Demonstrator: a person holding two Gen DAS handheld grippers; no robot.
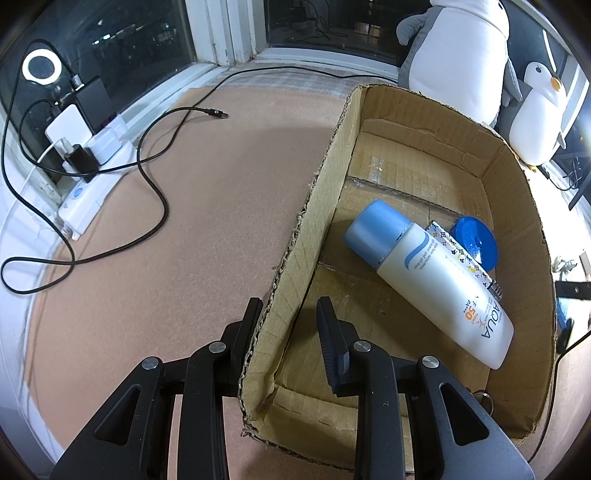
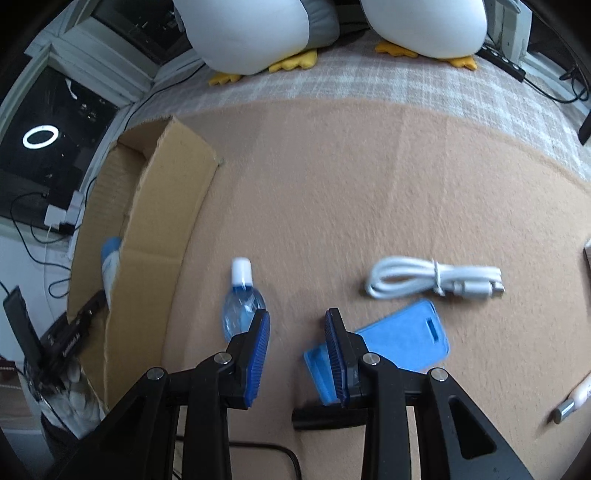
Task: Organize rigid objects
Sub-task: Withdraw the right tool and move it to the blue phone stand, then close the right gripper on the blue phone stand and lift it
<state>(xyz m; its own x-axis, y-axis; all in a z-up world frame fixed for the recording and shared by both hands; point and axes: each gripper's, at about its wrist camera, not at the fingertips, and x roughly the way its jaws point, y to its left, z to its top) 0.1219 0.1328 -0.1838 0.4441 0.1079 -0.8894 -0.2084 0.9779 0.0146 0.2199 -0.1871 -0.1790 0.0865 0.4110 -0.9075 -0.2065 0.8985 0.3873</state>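
Note:
A cardboard box (image 1: 524, 206) holds a white sunscreen bottle (image 1: 436, 291) with a blue-grey cap, a round blue lid (image 1: 474, 240) and a patterned slim item (image 1: 458, 254). My left gripper (image 1: 288, 306) straddles the box's near left wall and is shut on it, one finger outside and one inside. In the right wrist view the same box (image 2: 166, 221) stands at the left. My right gripper (image 2: 297, 317) hangs open over the tan mat with nothing between its fingers. A small clear blue bottle (image 2: 240, 306) with a white cap lies just left of it, and a blue card holder (image 2: 402, 336) just right.
A coiled white cable (image 2: 432, 282) lies beyond the card holder. A pen-like item (image 2: 572, 400) is at the right edge and a black cylinder (image 2: 325, 417) under the gripper. Plush penguins (image 2: 251, 33) sit at the back. A power strip (image 1: 92, 184) and black cable (image 1: 159, 192) lie left.

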